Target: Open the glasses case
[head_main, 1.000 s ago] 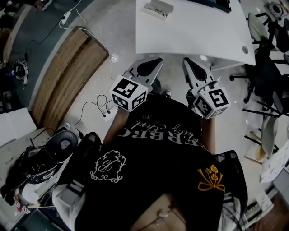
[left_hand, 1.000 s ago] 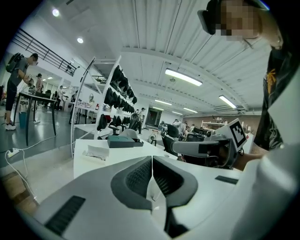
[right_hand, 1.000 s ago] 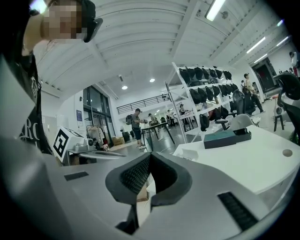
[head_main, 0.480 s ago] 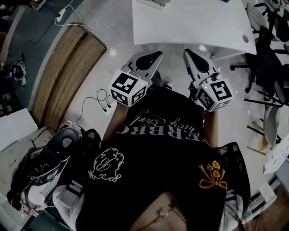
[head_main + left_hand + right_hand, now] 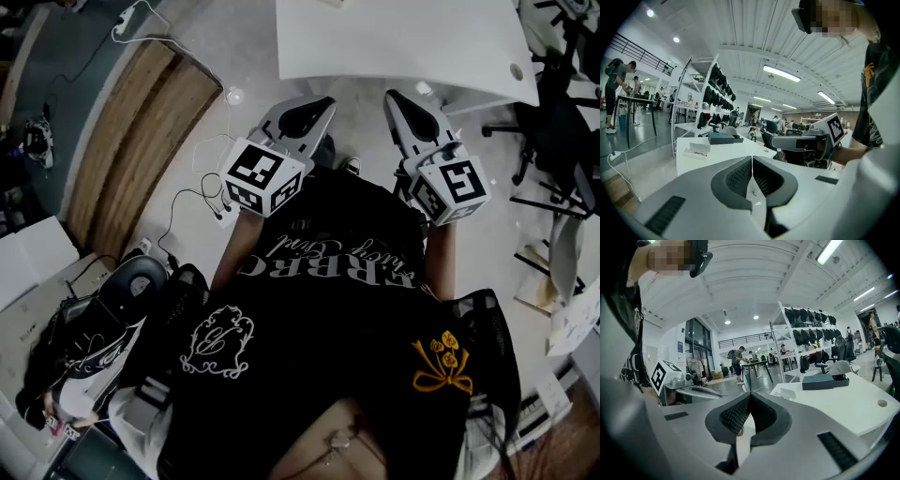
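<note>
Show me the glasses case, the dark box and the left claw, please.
glasses case point(image 5: 697, 149), left gripper view, middle of its white shell.
dark box point(image 5: 722, 138), left gripper view, its side face.
left claw point(image 5: 752, 158), left gripper view, where its closed tips meet.

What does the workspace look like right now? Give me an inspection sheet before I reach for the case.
Surface: white table, mostly bare, ahead of both grippers.
Job's things: glasses case, white, near the table's left edge, untouched; lid state cannot be told.
Clutter: dark box farther back on the table.
Grippers: left gripper and right gripper both shut, nothing between the jaws, short of the table.
Cables: white leads on the floor at the person's left.
Surroundings: rack hung with dark items, office chairs, people in the distance.
</note>
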Available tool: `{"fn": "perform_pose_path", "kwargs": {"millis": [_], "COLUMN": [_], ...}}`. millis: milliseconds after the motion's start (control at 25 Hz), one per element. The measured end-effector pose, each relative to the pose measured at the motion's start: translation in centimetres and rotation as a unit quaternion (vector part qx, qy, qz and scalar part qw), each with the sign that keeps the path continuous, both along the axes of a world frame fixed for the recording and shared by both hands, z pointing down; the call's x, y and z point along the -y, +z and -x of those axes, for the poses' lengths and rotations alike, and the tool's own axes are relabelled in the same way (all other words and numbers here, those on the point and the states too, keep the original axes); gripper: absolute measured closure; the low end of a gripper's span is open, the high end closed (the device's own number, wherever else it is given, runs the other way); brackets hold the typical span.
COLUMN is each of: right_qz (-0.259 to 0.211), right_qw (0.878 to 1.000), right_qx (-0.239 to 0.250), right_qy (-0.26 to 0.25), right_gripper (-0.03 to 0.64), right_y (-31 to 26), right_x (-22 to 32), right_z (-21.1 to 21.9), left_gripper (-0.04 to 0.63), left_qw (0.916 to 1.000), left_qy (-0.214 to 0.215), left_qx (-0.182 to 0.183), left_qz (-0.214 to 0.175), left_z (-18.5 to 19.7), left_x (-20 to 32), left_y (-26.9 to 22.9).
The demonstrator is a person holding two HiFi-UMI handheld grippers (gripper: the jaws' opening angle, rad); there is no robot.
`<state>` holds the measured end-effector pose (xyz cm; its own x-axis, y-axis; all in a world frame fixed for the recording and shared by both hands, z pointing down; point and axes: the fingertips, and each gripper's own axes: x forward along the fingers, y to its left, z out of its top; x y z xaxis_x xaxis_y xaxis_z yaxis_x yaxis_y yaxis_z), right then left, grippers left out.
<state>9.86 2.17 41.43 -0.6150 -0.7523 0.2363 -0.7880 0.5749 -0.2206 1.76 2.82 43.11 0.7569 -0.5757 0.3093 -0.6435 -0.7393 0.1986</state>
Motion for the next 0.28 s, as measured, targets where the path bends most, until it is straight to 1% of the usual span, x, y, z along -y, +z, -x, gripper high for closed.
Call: {"fn": "perform_pose_path", "kwargs": {"millis": [280], "right_qz": [0.003], "right_qw": [1.000], "right_qx": [-0.006], "right_qy": [0.001], "right_gripper": [0.607], "right_y": [0.20], "right_x": [-0.02], "right_z": [-0.08], "left_gripper": [0.571], "left_qw": [1.0000], "left_qy": [0.002], "left_qx": [0.006], "left_qz": [0.000], "left_z": [-0.14], "left_x": [0.00], "left_y": [0.16]}}
